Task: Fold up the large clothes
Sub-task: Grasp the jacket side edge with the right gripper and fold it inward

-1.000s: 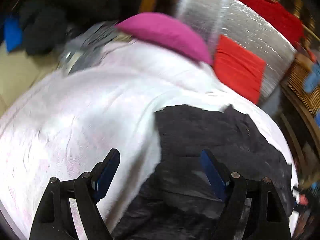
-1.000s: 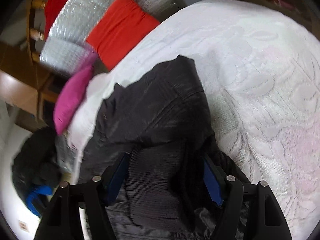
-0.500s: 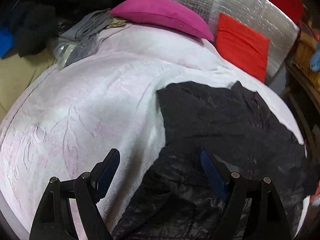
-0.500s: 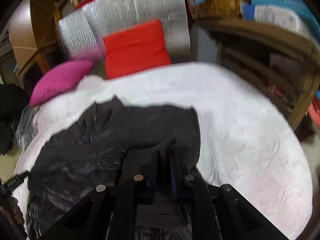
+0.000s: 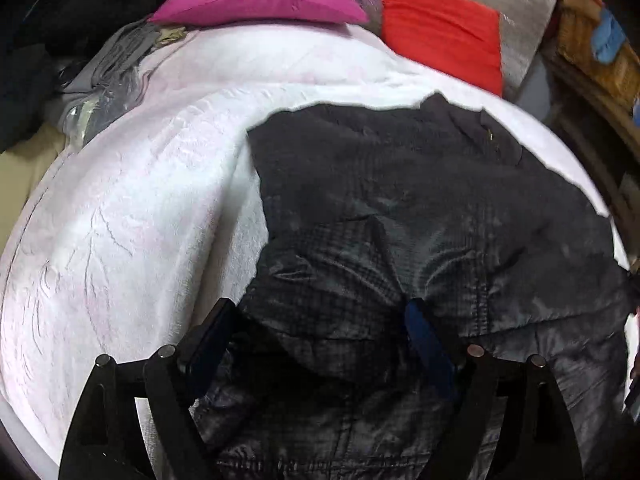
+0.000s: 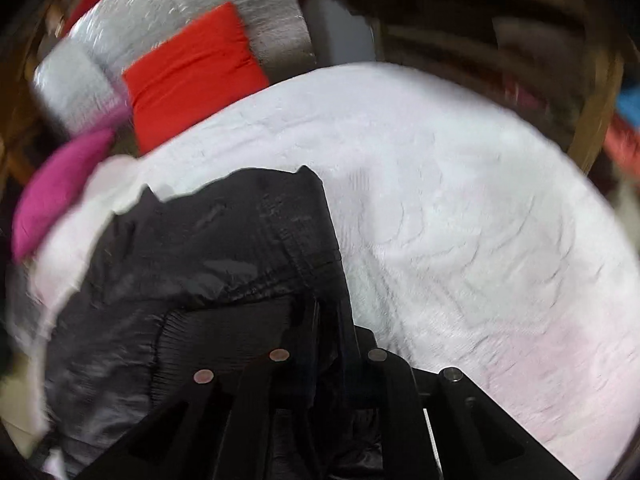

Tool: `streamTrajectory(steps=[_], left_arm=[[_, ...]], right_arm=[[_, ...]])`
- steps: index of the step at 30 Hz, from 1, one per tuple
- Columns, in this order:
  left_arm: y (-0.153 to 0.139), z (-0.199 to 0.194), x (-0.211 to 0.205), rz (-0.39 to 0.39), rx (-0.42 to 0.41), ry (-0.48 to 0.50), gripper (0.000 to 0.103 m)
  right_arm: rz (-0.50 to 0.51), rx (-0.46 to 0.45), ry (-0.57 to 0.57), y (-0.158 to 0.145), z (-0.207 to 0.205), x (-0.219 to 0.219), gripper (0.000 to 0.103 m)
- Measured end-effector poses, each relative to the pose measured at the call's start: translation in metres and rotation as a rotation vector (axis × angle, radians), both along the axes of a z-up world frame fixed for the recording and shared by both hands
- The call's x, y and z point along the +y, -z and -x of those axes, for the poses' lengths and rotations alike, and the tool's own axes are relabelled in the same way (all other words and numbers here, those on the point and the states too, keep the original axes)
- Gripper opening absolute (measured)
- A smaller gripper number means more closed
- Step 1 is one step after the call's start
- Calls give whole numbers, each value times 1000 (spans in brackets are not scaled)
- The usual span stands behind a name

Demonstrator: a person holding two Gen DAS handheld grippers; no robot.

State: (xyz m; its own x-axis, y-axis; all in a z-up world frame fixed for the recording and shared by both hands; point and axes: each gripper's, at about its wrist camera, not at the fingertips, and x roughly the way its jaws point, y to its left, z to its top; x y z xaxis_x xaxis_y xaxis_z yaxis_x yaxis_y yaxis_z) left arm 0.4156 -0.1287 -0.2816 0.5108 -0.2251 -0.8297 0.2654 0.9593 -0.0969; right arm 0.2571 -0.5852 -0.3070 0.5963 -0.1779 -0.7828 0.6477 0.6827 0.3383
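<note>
The black jacket [image 5: 420,216] lies spread and rumpled on a bed covered by a white embossed bedspread [image 5: 132,216], taking up the right part of the left wrist view and the lower left part of the right wrist view [image 6: 224,264]. The left hand-held gripper [image 5: 320,320] hovers over the jacket's near portion with its jaws spread wide, the blue-padded fingers [image 5: 424,340] just above the shiny quilted fabric and nothing between them. The right hand-held gripper [image 6: 324,344] has its jaws drawn close together, pinching a fold of the jacket's dark fabric beside a ribbed knit band [image 6: 224,336]. At the head of the bed, a magenta pillow [image 5: 256,0] and a red cushion [image 5: 440,32] rest against a silvery padded backing [image 5: 520,4]. A grey garment [image 5: 116,60] sits at the bed's far left edge.
</note>
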Motion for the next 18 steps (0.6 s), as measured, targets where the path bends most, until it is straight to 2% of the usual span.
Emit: streamTrajectory(steps=[1, 3, 5, 7, 9, 11, 12, 13, 16, 18], left_arm=[[-4, 1, 2, 10, -17, -1, 86], [-17, 6, 5, 20, -85, -1, 86], [-29, 13, 5, 17, -160, -3, 86], [-36, 18, 4, 25, -212, 8, 86], [-37, 19, 1, 36, -220, 29, 86], [-30, 16, -5, 18, -191, 47, 86], [-27, 12, -7, 8, -179, 48, 86], [-21, 9, -9, -6, -158, 52, 86], [-9, 3, -16, -24, -94, 58, 86], [-3, 5, -19, -48, -86, 51, 86]], right_arm=[[-18, -28, 7, -5, 4, -3, 10], [-68, -170, 10, -25, 22, -9, 11], [-68, -258, -15, -40, 32, -7, 28], [-54, -296, -66, -48, 33, 2, 103], [-8, -344, -112, -51, 34, 17, 103], [53, -288, -188, -52, 22, 36, 102], [70, -274, -224, -51, 15, 46, 94], [85, -261, -252, -50, 11, 54, 81], [124, -182, -348, -42, -3, 89, 61], [147, -119, -405, -32, -10, 104, 57]])
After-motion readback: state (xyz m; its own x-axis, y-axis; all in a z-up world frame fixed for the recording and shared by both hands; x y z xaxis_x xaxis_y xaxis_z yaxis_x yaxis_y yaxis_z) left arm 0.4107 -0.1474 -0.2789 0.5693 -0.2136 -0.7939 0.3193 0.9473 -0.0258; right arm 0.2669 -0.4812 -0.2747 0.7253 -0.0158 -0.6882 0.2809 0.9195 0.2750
